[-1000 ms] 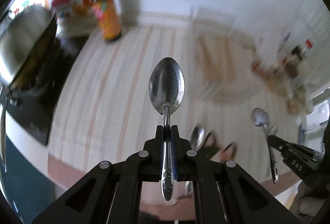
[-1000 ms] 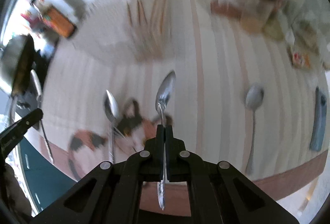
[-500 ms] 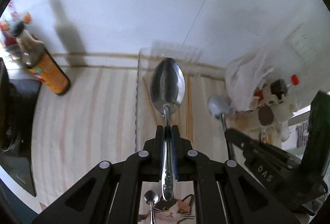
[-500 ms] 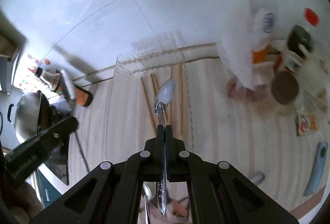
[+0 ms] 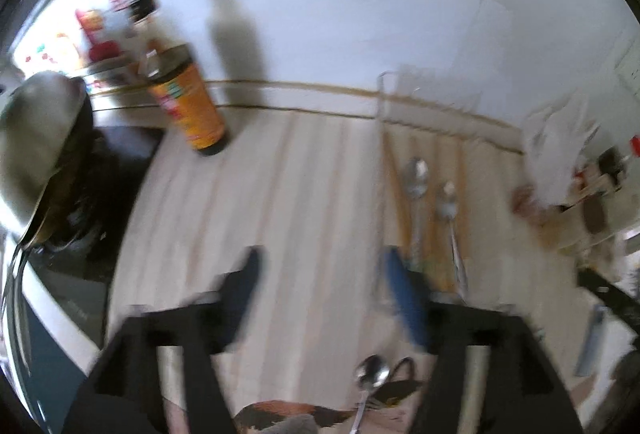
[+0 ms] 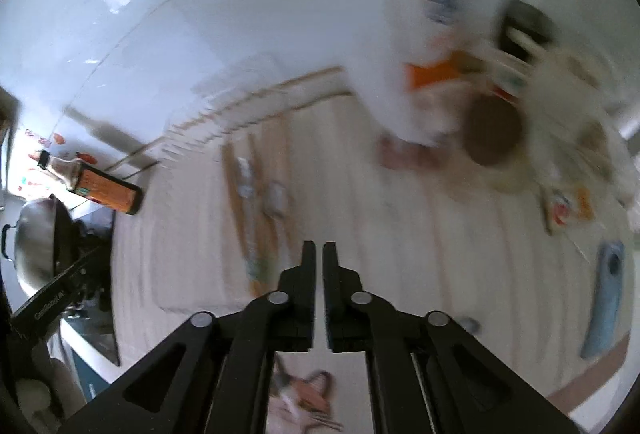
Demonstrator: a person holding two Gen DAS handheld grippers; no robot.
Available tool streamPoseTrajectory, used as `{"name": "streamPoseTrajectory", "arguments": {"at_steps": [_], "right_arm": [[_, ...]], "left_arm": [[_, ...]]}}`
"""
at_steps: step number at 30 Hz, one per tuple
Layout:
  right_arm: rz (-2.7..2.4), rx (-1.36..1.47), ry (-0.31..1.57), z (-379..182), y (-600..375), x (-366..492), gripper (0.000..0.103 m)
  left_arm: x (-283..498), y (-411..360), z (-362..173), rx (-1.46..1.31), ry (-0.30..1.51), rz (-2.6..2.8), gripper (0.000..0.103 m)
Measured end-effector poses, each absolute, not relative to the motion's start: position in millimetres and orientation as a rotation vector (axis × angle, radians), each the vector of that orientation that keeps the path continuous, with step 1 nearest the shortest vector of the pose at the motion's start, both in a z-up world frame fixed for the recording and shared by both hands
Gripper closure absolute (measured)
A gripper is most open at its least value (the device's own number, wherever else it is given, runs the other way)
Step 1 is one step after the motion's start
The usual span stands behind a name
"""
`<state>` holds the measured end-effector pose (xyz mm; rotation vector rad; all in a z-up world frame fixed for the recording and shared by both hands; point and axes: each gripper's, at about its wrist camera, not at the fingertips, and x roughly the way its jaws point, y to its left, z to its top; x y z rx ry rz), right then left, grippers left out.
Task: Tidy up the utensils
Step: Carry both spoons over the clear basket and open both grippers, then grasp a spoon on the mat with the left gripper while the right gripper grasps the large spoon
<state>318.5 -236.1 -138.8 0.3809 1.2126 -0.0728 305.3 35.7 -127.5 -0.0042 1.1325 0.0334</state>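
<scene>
Left wrist view: left gripper (image 5: 320,290) opening, nothing between its jaws, right gripper (image 6: 315,262) parting slightly, also empty; two spoons (image 5: 417,178) lie, apparently released, among chopsticks in the far clear tray (image 5: 384,114).
</scene>
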Motion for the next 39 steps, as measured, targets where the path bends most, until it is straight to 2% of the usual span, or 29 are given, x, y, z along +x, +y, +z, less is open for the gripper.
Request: {"name": "streamPoseTrajectory", "arguments": {"at_steps": [2, 4, 5, 15, 24, 25, 28, 30, 32, 34, 36, 38, 39], "right_arm": [[-0.115, 0.383, 1.212, -144.9, -252.6, 298.5, 0.066], [-0.150, 0.397, 1.217, -153.1, -268.5, 279.2, 0.058], [-0.178, 0.400, 1.229, -160.2, -278.0, 267.6, 0.058], [-0.268, 0.362, 1.428, -250.6, -313.8, 213.2, 0.058], [-0.259, 0.211, 1.423, -279.9, -297.5, 221.5, 0.056], [-0.262, 0.190, 1.419, -280.3, -295.0, 223.4, 0.057], [-0.251, 0.156, 1.397, -280.2, -287.8, 227.2, 0.072], [-0.247, 0.152, 1.395, -280.4, -283.8, 228.9, 0.082], [-0.244, 0.159, 1.398, -279.5, -280.6, 228.2, 0.087], [-0.244, 0.163, 1.397, -278.7, -279.7, 226.0, 0.092], [-0.232, 0.185, 1.399, -274.4, -277.4, 226.3, 0.099], [-0.211, 0.204, 1.406, -272.0, -274.9, 224.4, 0.101], [-0.207, 0.205, 1.413, -272.7, -273.3, 222.7, 0.101]], "left_arm": [[288.2, 37.4, -139.2, 0.019, 1.105, 0.065, 0.012], [275.6, 37.6, -156.6, 0.032, 1.121, 0.059, 0.002], [270.0, 36.8, -167.5, 0.038, 1.148, 0.059, 0.000], [228.5, 22.2, -245.5, 0.092, 1.332, 0.051, 0.000], [213.8, 9.9, -274.5, 0.120, 1.422, 0.025, 0.001], [213.9, 4.3, -277.2, 0.120, 1.429, 0.011, 0.001], [216.2, -8.5, -282.8, 0.127, 1.436, -0.014, 0.001], [218.5, -17.1, -286.4, 0.134, 1.439, -0.027, 0.010], [220.7, -22.3, -286.0, 0.130, 1.423, -0.036, 0.015], [221.8, -24.9, -284.0, 0.114, 1.409, -0.055, 0.029], [222.6, -29.3, -280.4, 0.091, 1.401, -0.090, 0.055], [224.4, -35.8, -278.0, 0.093, 1.394, -0.107, 0.071], [224.7, -39.6, -277.5, 0.109, 1.392, -0.106, 0.071]]}}
